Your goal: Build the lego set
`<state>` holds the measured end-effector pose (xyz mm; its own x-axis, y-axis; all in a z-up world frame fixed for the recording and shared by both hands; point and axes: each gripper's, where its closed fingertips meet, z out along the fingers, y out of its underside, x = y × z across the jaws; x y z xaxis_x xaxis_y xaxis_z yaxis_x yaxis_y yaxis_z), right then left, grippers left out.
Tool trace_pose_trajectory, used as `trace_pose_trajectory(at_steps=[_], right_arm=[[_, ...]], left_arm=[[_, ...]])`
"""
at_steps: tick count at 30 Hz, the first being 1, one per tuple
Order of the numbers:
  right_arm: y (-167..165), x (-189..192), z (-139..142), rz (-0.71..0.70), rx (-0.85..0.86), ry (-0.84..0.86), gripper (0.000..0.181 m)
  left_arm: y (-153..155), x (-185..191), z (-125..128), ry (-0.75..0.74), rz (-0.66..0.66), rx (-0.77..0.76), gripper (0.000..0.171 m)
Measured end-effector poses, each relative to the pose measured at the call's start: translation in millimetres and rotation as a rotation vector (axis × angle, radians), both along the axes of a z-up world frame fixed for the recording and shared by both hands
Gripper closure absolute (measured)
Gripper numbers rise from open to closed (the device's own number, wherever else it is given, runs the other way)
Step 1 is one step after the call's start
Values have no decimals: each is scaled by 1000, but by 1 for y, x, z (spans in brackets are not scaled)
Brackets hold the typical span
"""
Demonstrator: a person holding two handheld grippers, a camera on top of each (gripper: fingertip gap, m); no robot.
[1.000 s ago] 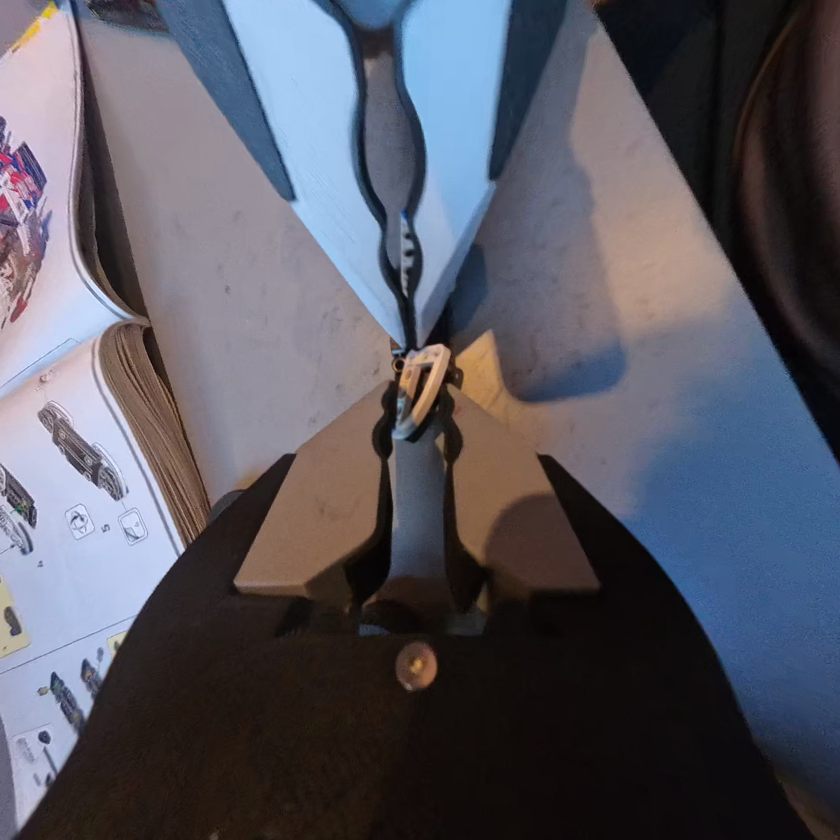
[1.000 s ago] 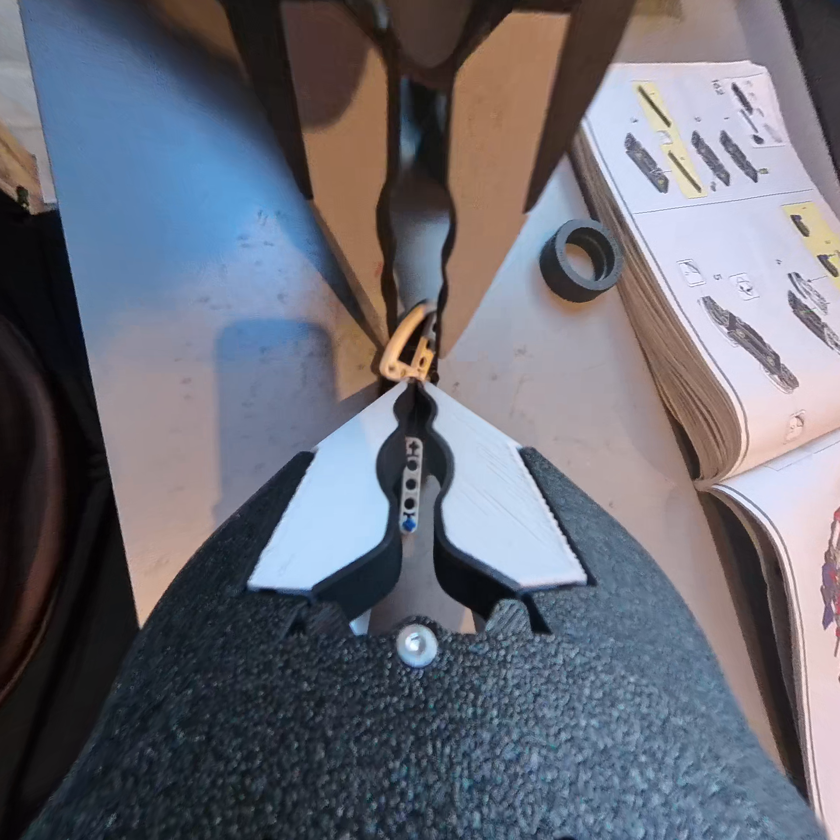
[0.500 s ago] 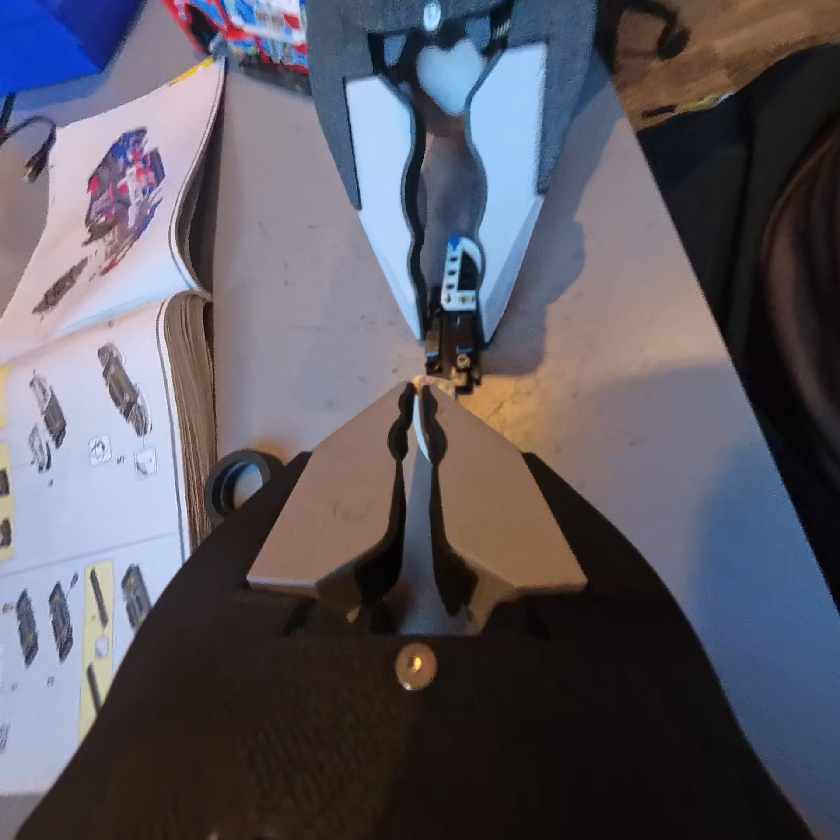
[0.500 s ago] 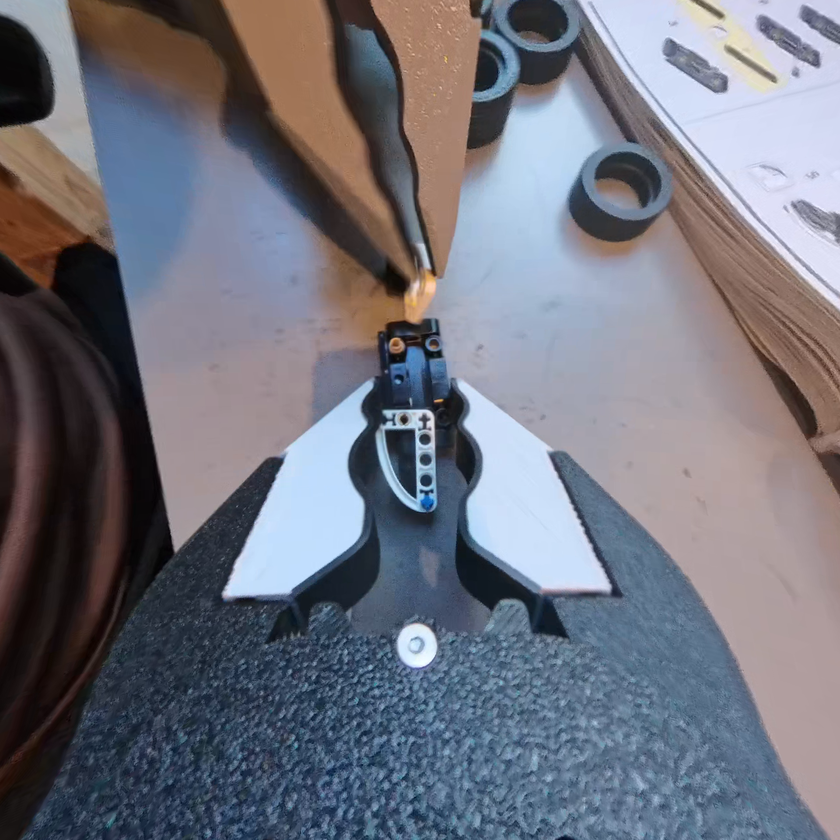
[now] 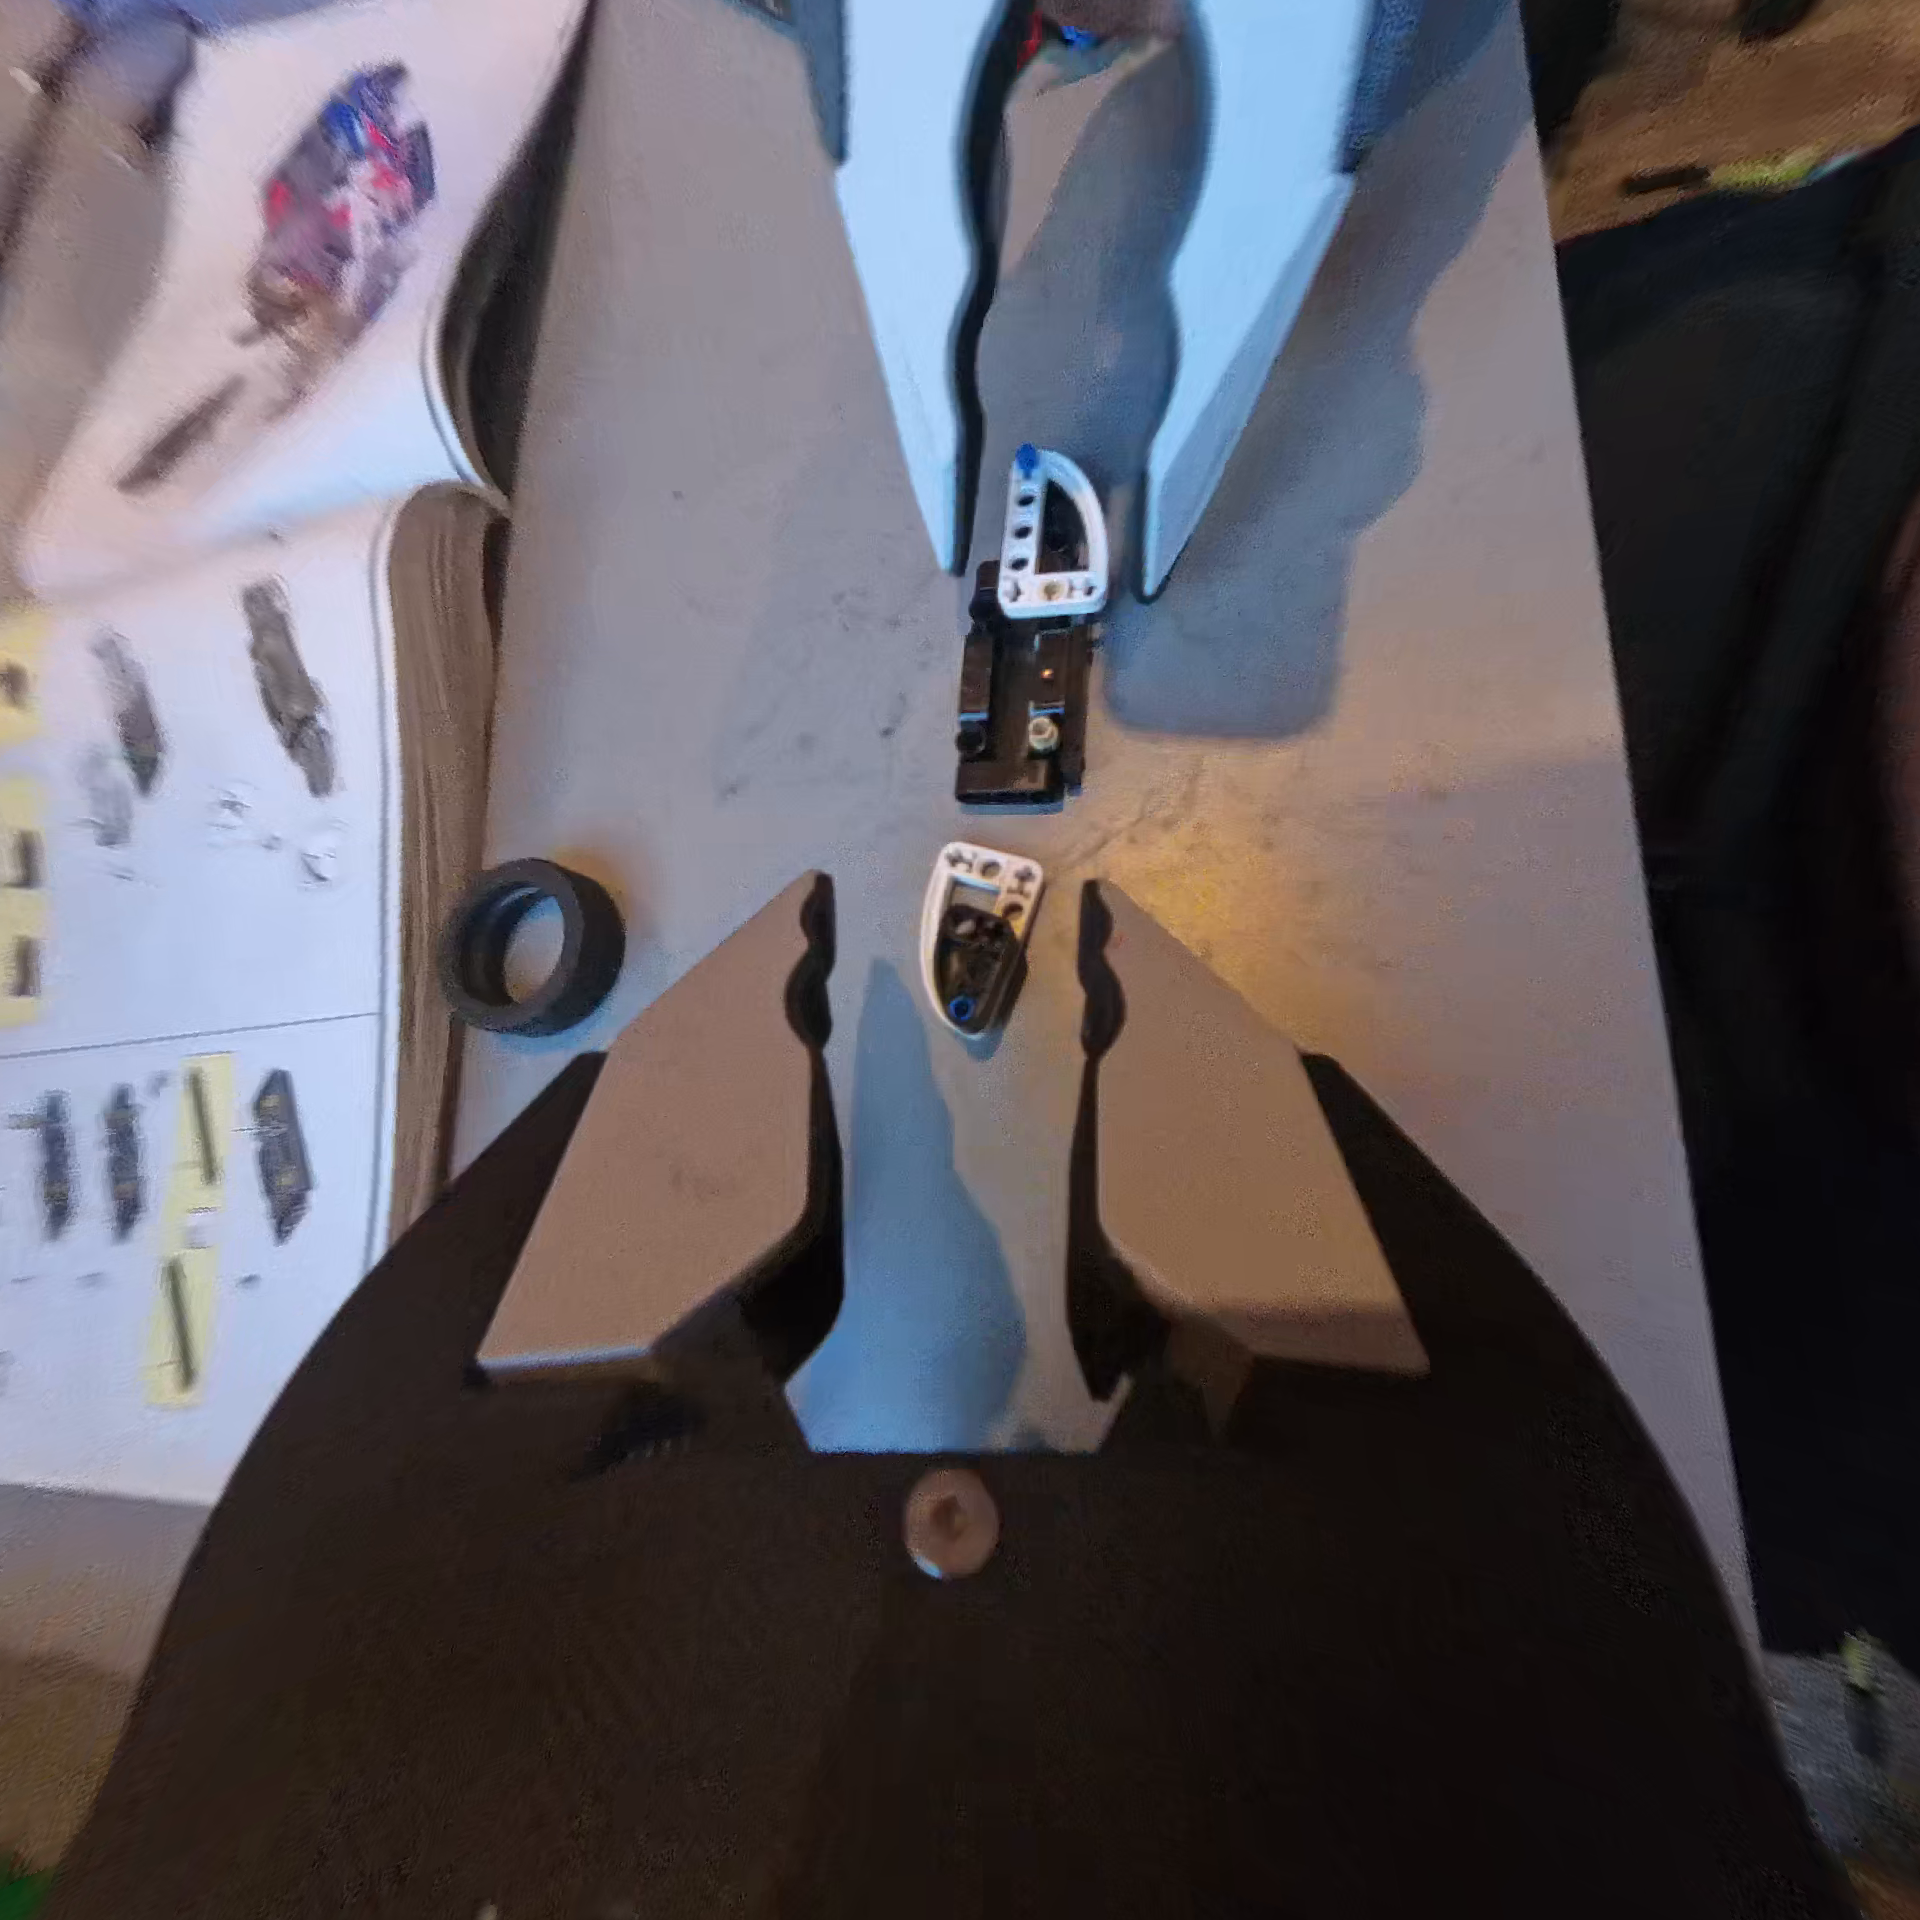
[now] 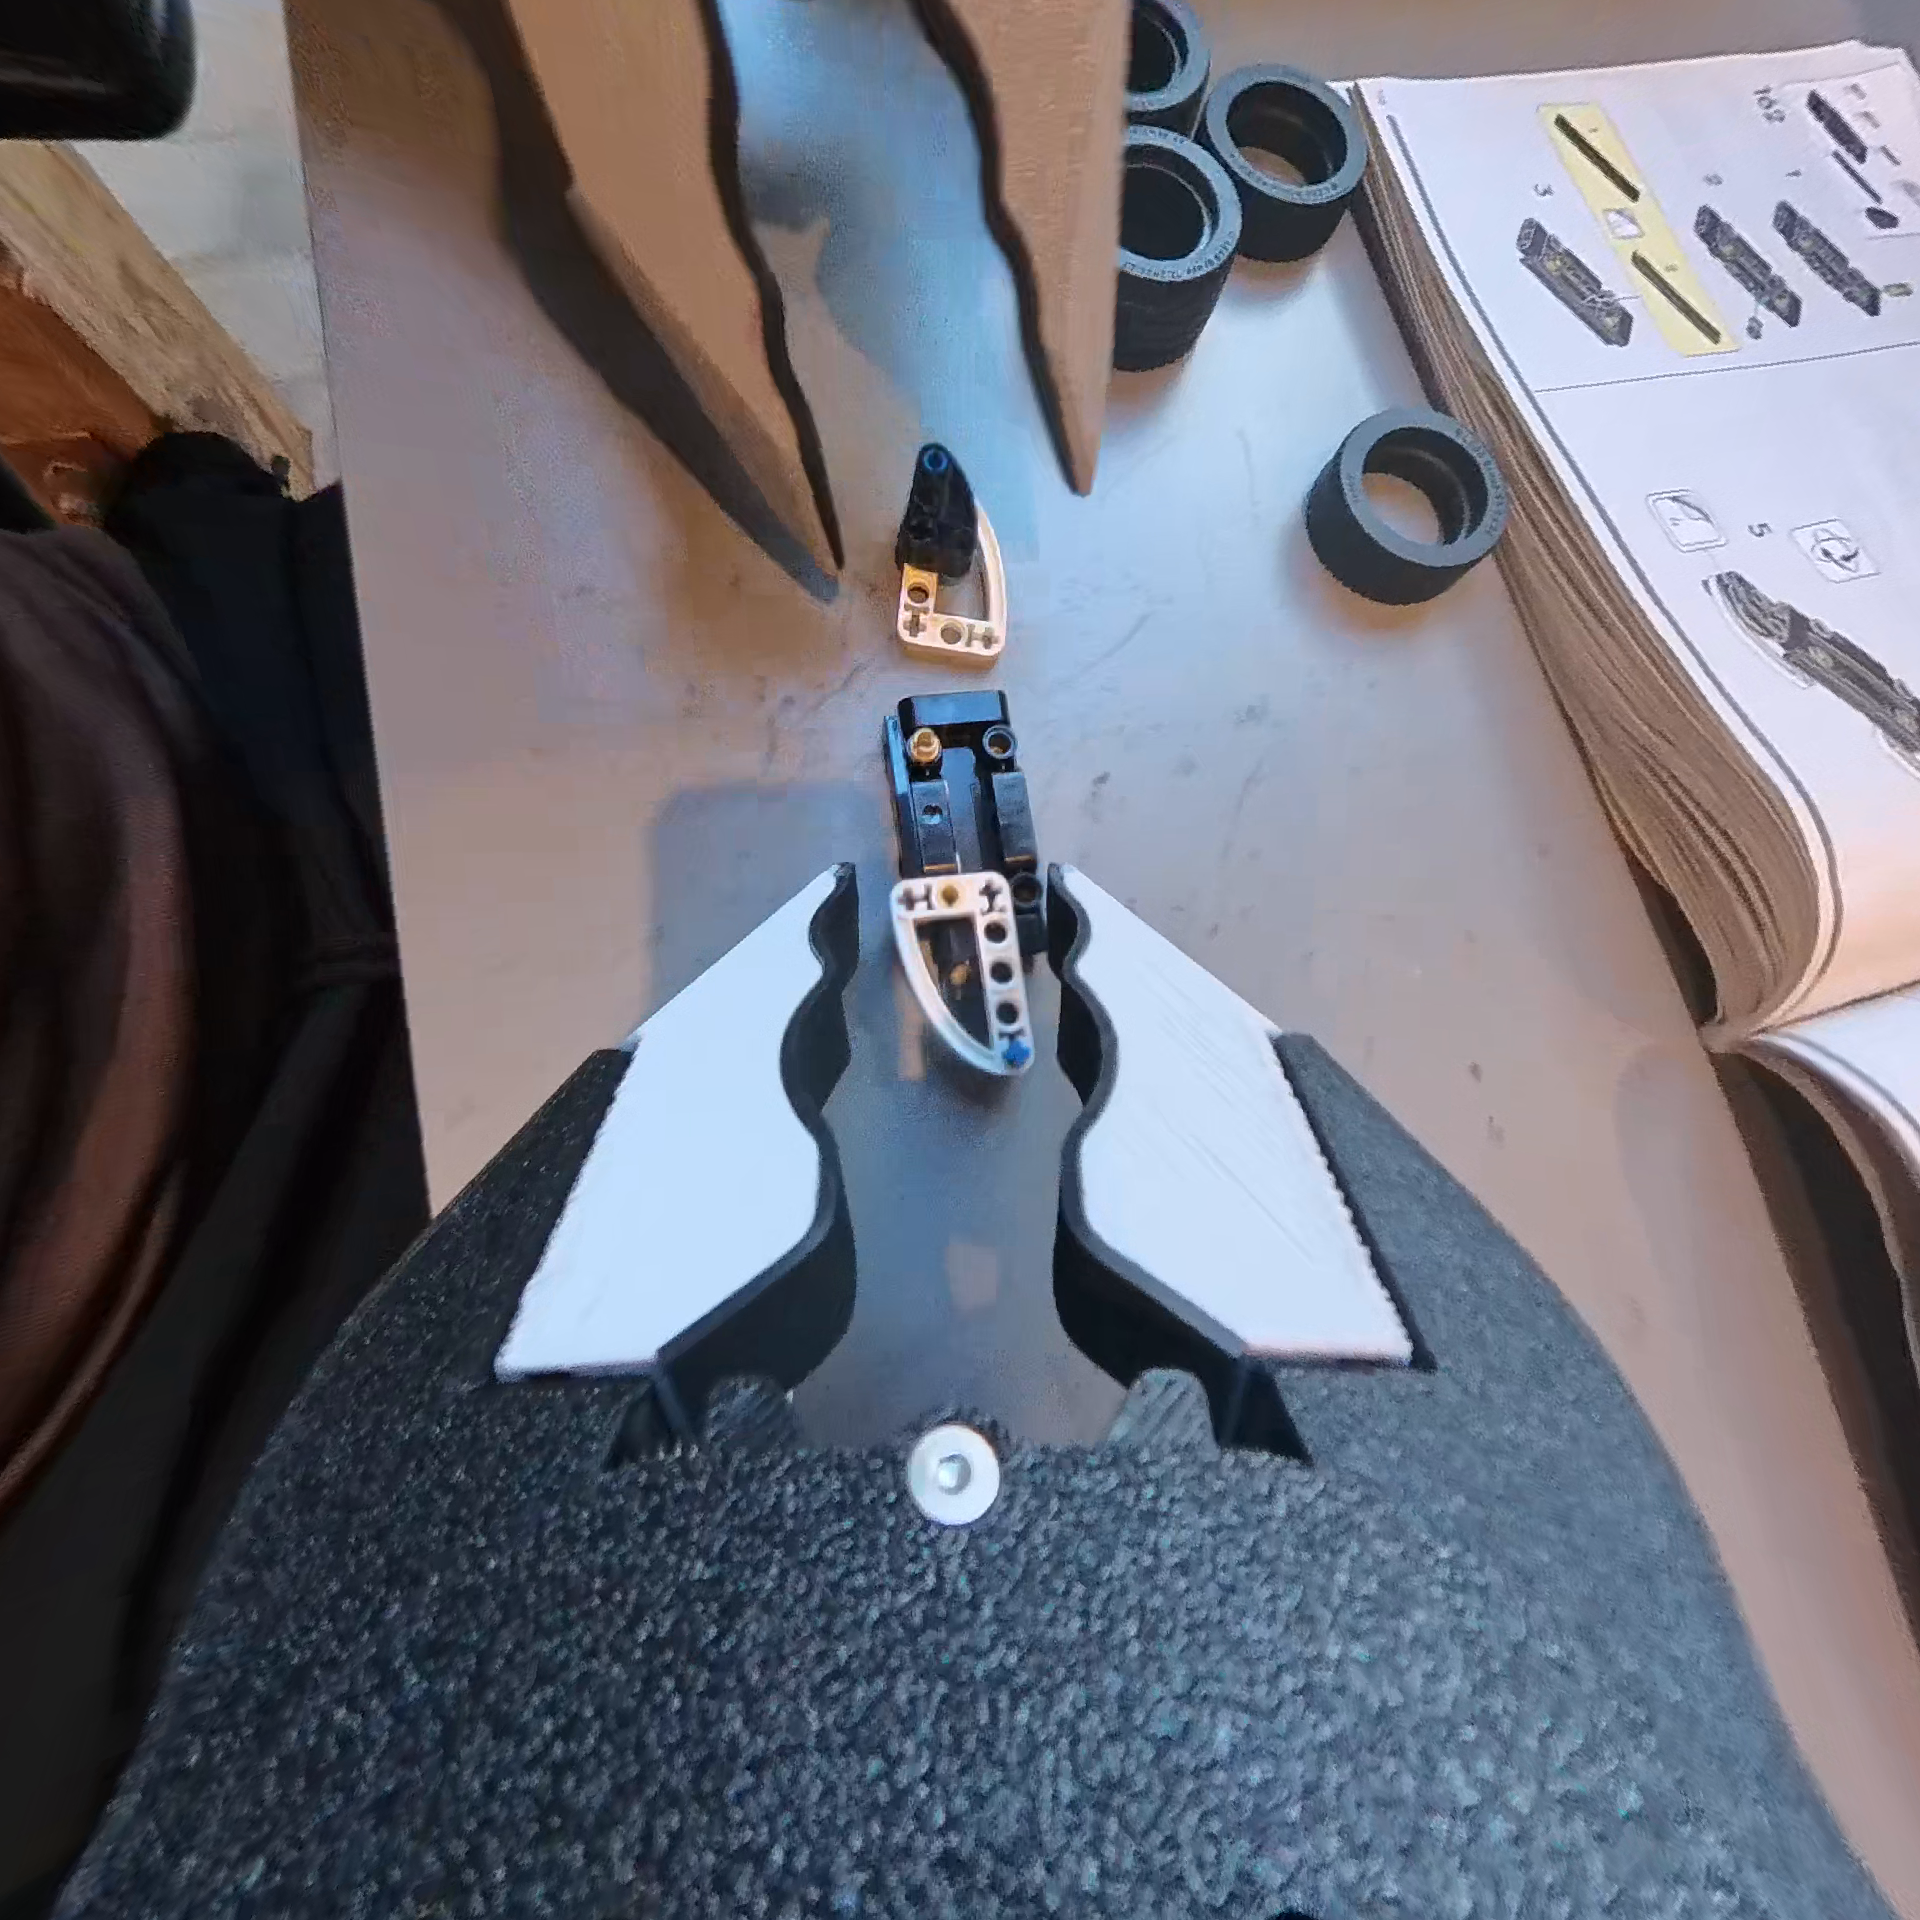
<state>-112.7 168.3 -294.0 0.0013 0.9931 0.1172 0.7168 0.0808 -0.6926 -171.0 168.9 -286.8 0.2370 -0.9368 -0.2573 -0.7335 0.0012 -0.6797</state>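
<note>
A black lego assembly (image 5: pixel 1023 717) with a white curved panel (image 5: pixel 1049 540) on its far end lies flat on the grey table. A smaller white curved panel with a black part in it (image 5: pixel 977 940) lies loose just in front of it. My left gripper (image 5: pixel 956 894) is open, its tips either side of the small panel without touching it. My right gripper (image 6: pixel 951 873) is open, its white fingers (image 6: pixel 1164 1091) flanking the assembly's panel (image 6: pixel 966 966). The assembly (image 6: pixel 956 790) and the small panel (image 6: pixel 951 582) lie between the two grippers. The left gripper (image 6: pixel 956 530) shows opposite.
An open instruction booklet (image 5: pixel 208 727) (image 6: pixel 1714 416) lies beside the parts. One black tyre (image 5: pixel 535 945) (image 6: pixel 1403 504) sits near it, and more tyres (image 6: pixel 1288 161) stand farther back. The table edge and a person's dark clothing (image 6: pixel 156 935) lie on the other side. My hands' fingertips stand some 7 centimeters from each other.
Both grippers were shut on their parts, tip to tip. They drew apart, then opened and let go; the assembly and the small panel now lie on the table.
</note>
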Motion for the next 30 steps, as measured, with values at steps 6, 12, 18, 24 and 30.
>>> trace_pose_trajectory(at_steps=[6, 12, 18, 24, 30], right_arm=[[-6, 9, 11, -44, -102, 99, 144], [-15, 1, 19, -60, -211, 214, 141], [-17, -11, 25, -103, -332, 305, 151], [-42, -19, 48, 18, -329, 334, 166], [-43, -22, 42, 55, -113, 257, 178]], left_arm=[[-8, 0, -22, 87, -39, -264, 145], [0, 6, -16, 77, 52, 43, 151], [-17, 25, 21, 109, 79, 664, 150], [-39, 41, 44, 125, 55, 845, 150], [-44, 35, 32, 47, 88, 642, 148]])
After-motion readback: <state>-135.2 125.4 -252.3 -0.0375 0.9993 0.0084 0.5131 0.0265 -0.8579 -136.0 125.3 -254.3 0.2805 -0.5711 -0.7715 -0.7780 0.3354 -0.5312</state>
